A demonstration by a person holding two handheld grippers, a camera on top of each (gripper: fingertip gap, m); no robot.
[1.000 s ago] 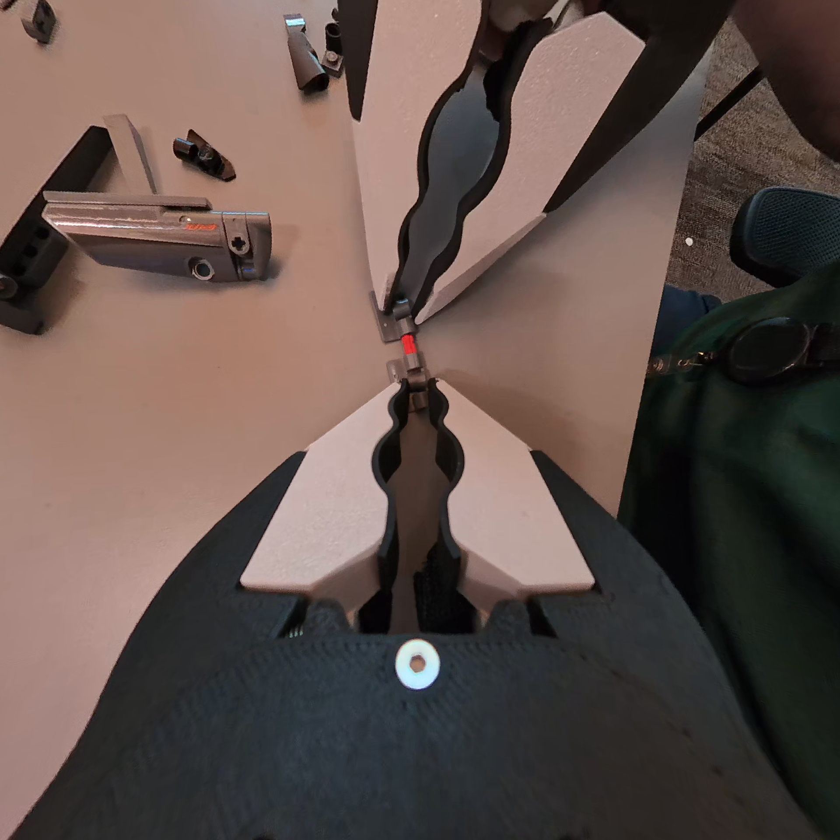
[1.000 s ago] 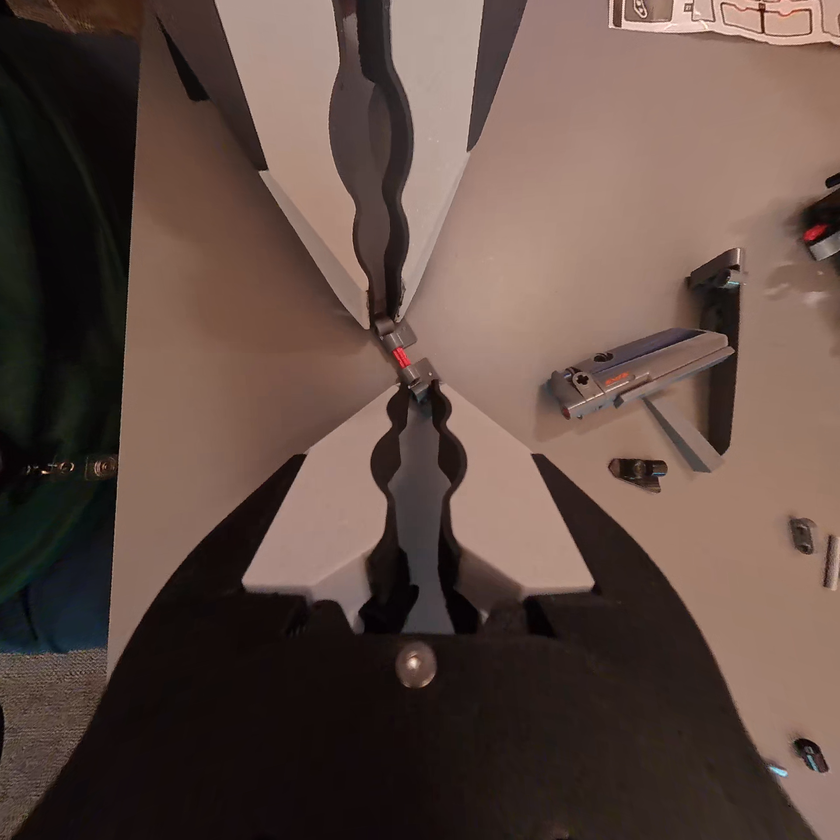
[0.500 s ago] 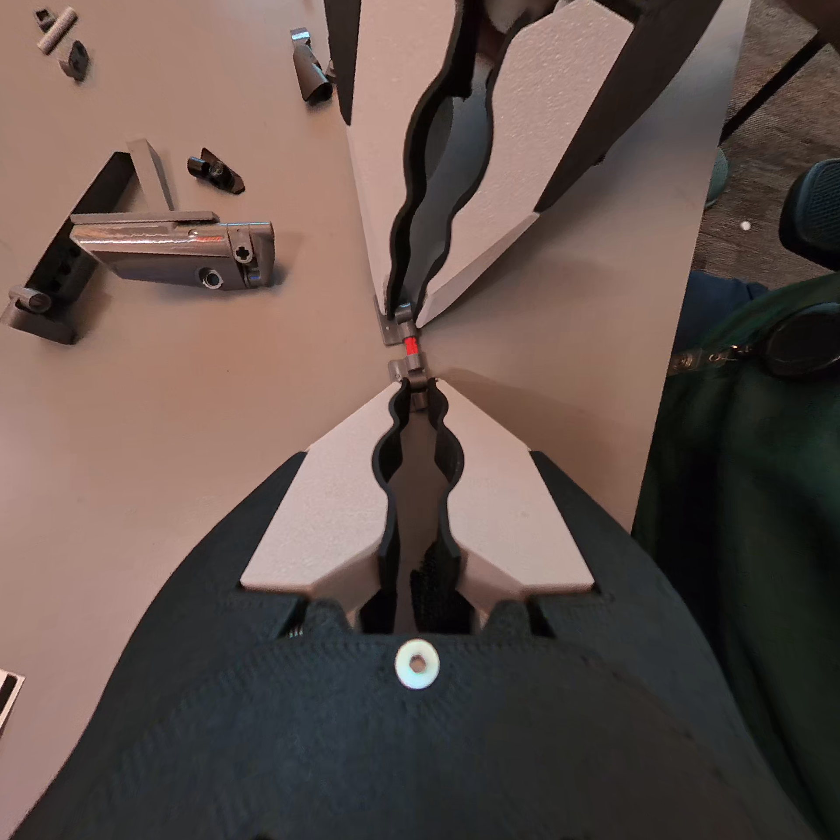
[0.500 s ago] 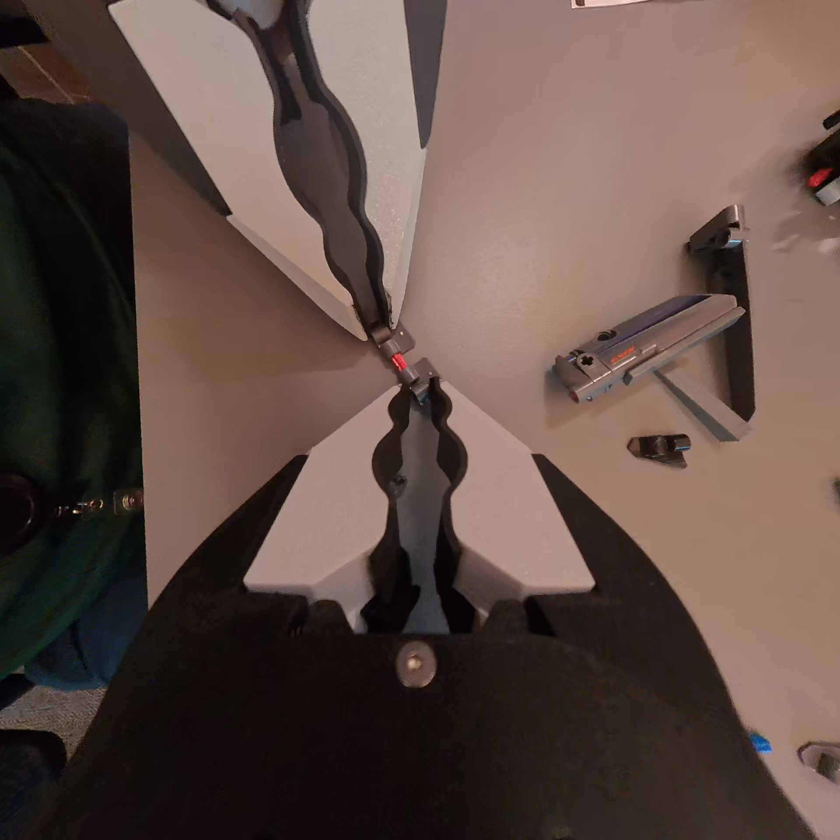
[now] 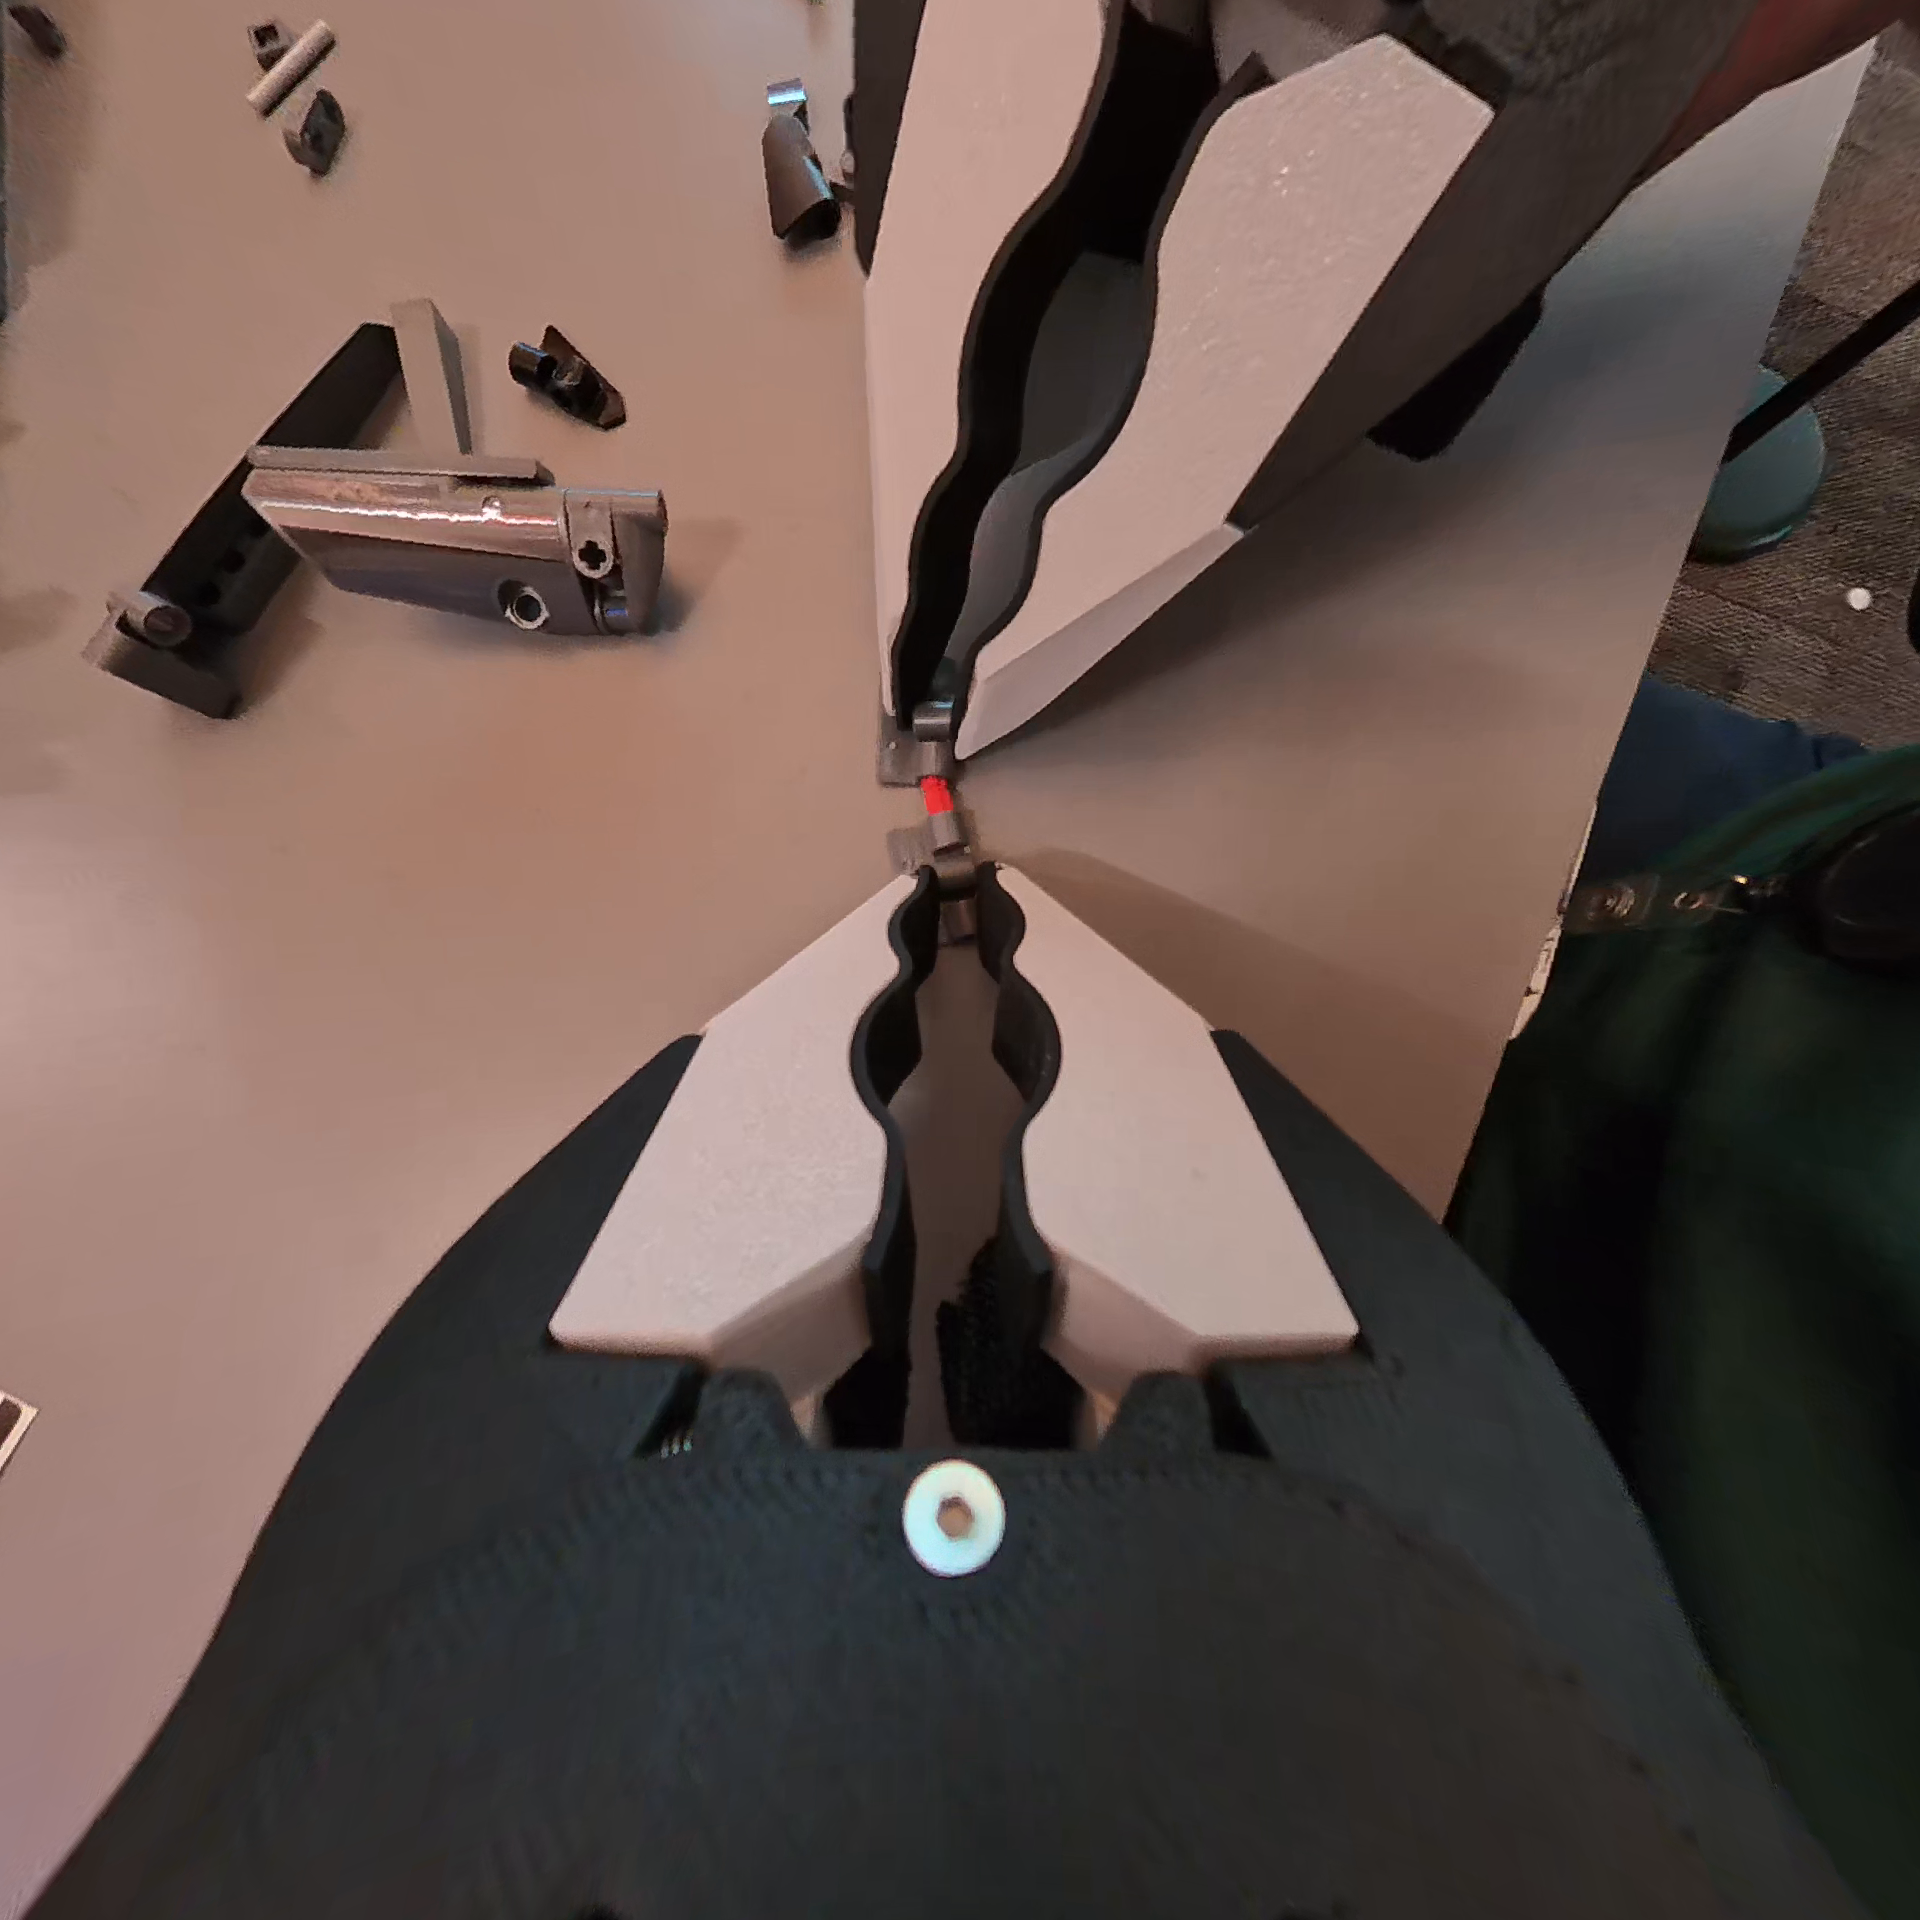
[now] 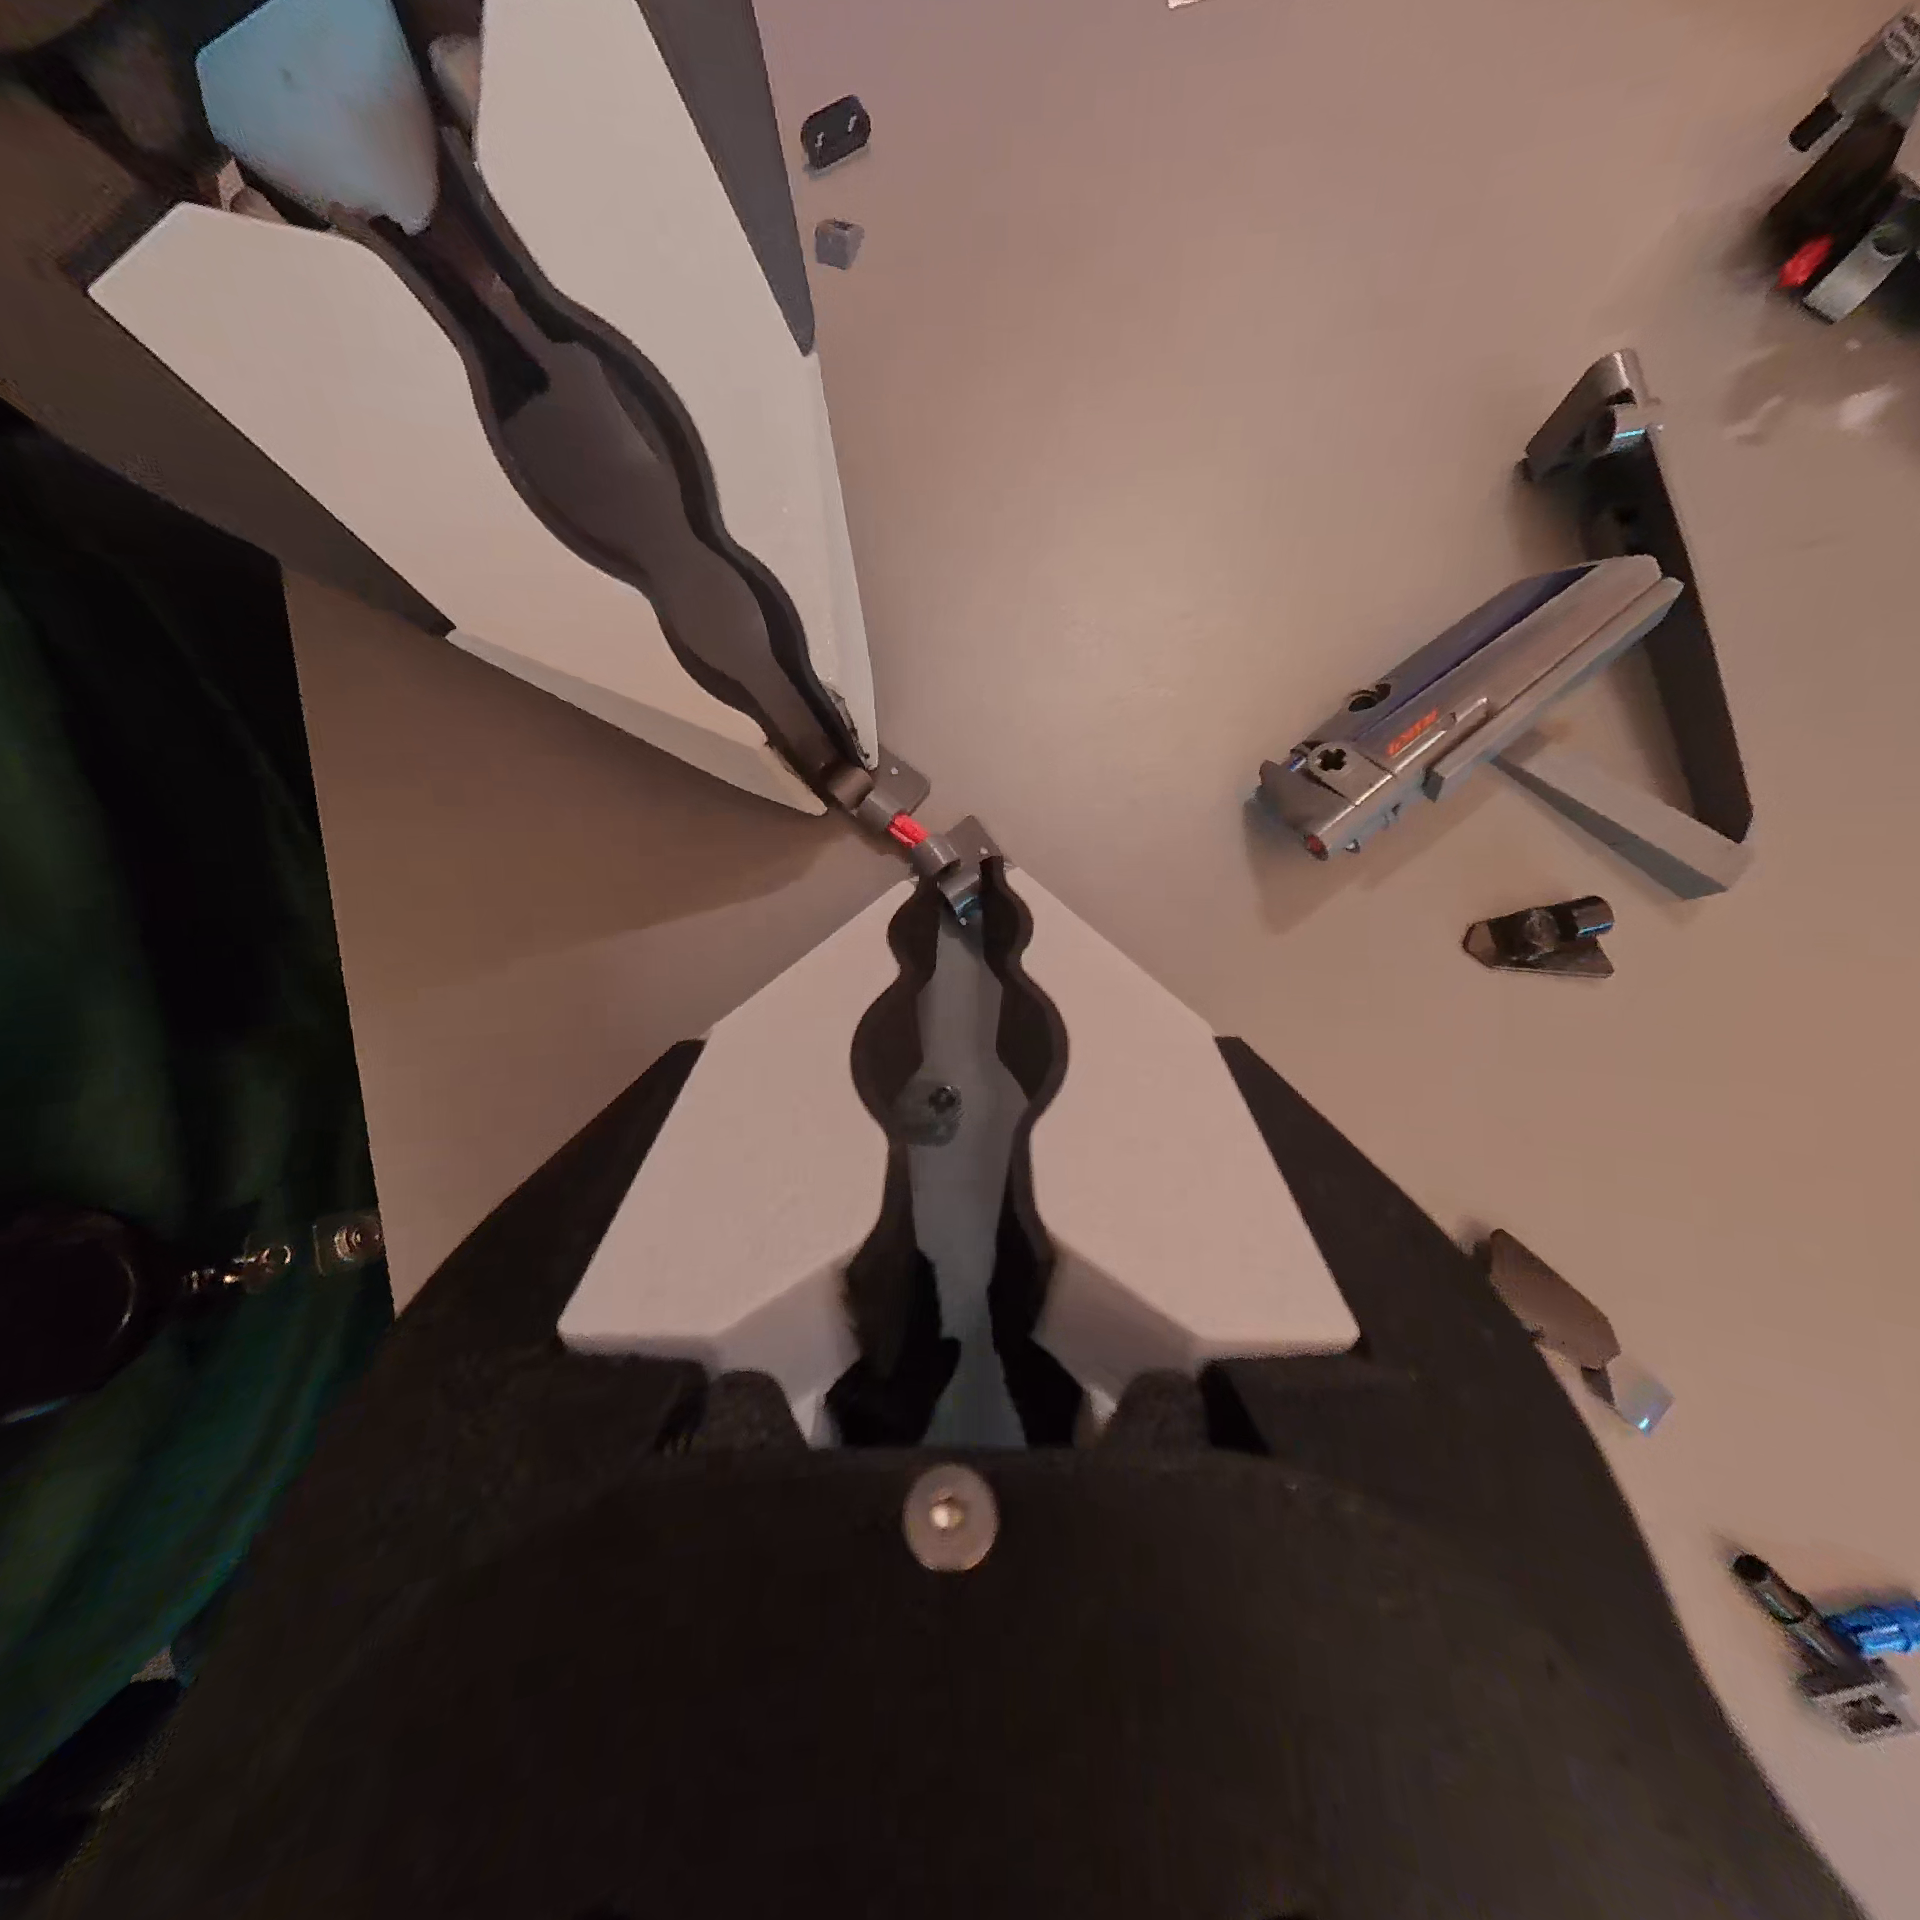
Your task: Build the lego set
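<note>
Two small grey lego connectors are joined by a red axle, held in the air over the table. My left gripper is shut on the near grey connector. My right gripper comes in from the top and is shut on the far connector. In the right wrist view, my right gripper pinches its connector. The red axle shows between the two pieces. The left gripper enters from the upper left.
A grey and blue lego assembly lies on a long black beam; both also show in the right wrist view. Small dark pieces and a blue part lie scattered. A person in green sits at the table edge. Left and right tips are no more than a few centimetres apart.
Both grippers stayed shut on the joined pieces. The pair shifted over the table, and the left gripper now meets the right at a stronger angle. The red axle section stays visible.
</note>
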